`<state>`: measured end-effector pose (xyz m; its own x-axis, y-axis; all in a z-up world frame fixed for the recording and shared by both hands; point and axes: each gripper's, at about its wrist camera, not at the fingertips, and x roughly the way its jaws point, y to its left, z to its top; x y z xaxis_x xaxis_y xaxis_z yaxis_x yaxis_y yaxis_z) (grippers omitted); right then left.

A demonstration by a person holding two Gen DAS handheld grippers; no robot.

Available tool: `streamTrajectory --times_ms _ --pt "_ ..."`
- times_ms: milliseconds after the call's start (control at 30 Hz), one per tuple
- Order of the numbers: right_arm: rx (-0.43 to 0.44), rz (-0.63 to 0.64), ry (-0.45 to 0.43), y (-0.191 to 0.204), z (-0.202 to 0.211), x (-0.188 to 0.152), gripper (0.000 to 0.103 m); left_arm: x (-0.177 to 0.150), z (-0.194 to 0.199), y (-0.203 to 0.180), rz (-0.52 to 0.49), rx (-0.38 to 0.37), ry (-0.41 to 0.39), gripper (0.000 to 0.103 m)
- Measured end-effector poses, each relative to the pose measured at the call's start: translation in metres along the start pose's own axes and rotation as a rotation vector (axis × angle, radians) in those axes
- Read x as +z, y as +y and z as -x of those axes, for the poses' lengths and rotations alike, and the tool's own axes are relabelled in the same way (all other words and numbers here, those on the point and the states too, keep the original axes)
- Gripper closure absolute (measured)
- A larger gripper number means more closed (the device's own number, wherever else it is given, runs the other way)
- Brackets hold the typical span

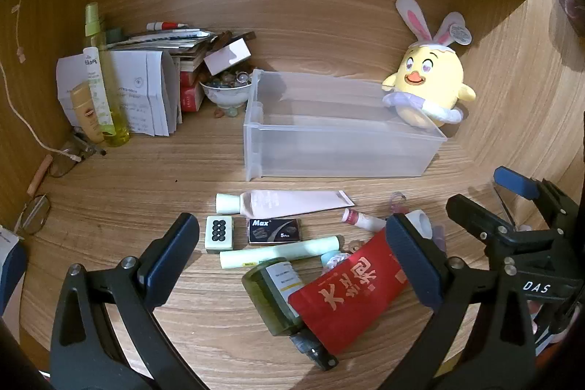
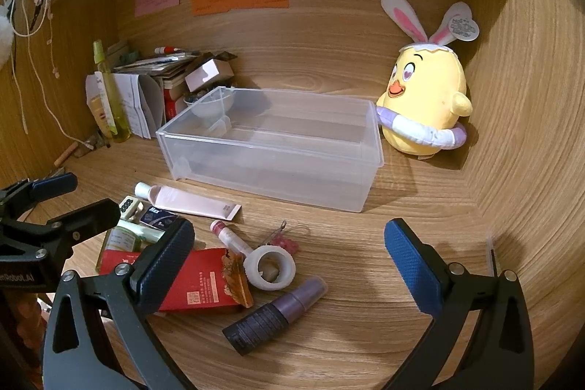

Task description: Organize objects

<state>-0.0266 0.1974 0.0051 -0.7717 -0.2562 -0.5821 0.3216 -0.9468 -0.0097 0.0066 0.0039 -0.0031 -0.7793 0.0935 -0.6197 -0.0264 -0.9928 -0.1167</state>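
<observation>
Both jaws gape over wood-grain desk clutter, wooden alcove walls around.

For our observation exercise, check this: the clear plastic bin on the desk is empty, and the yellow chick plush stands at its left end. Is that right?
One detail is wrong. The clear plastic bin is empty, but the yellow chick plush stands at its right end, not its left. The right wrist view shows this plainly.

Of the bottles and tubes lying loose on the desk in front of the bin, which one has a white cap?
The pale pink tube, lying nearest the clear bin. The green bottle and purple bottle have none.
</observation>
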Motion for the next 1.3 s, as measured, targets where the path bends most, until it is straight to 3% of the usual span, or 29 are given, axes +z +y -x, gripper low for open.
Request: streamTrajectory --times_ms 900,1300 --pt "0.005 -0.001 0.01 -0.0001 -0.0016 -0.0005 0.0 -0.0018 -0.0038 0.0012 0.021 -0.021 0.007 0.0" --pt "0.026 0.021 -0.004 0.0028 -0.0014 -0.0013 0.0 -0.0002 -0.0025 -0.0023 -0.016 -0.015 -0.01 0.0"
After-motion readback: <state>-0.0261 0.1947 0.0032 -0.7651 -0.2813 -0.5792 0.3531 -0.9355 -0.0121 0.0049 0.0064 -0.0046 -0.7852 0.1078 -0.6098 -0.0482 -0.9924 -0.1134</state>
